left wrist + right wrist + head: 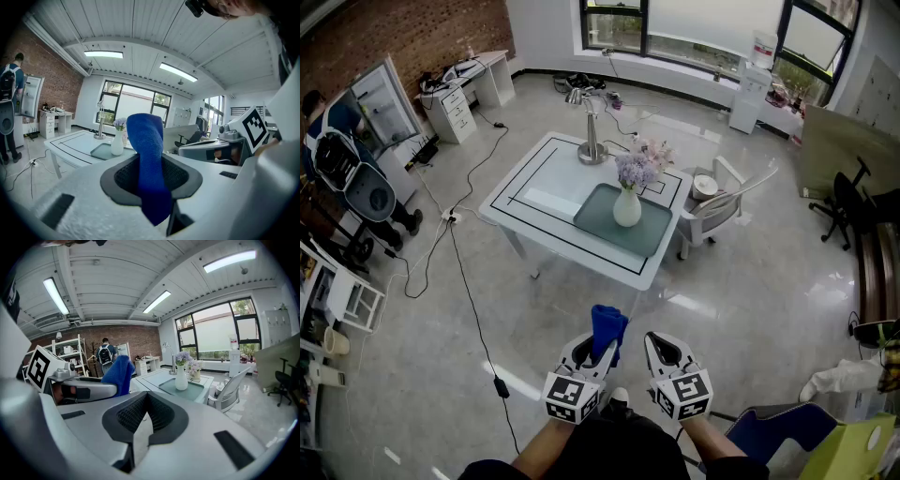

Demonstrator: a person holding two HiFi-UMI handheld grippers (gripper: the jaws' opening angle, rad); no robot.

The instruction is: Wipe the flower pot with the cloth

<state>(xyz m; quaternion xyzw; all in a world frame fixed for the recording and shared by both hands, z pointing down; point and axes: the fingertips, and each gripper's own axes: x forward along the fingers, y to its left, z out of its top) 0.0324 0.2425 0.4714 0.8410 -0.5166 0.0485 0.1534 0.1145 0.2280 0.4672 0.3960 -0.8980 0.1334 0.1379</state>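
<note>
Far left, a person (339, 117) w/ a backpack stands at a white fridge (384, 98) by the brick wall. Bottom centre, the left gripper (596, 354) is clamped on the blue cloth (607, 326): the jaws pinch it approx mid-length, w/ the upper part sticking up past the tips and the lower end hanging down btwn them. Ahead of both grippers, and well apart from them, is the white table (520, 192) w/ black border lines. A grey-green tray (652, 234) lies on its right half. The flower pot (627, 208), a white vase w/ purple blooms, stands upright on that tray. Beyond it a metal stand (592, 148) rests on the tabletop. The right gripper (665, 351) is just beside the left one, level w/ it, jaws closed together, nothing btwn them. Right of the table, a white chair (717, 211) stands just beside the table's right corner.
</note>
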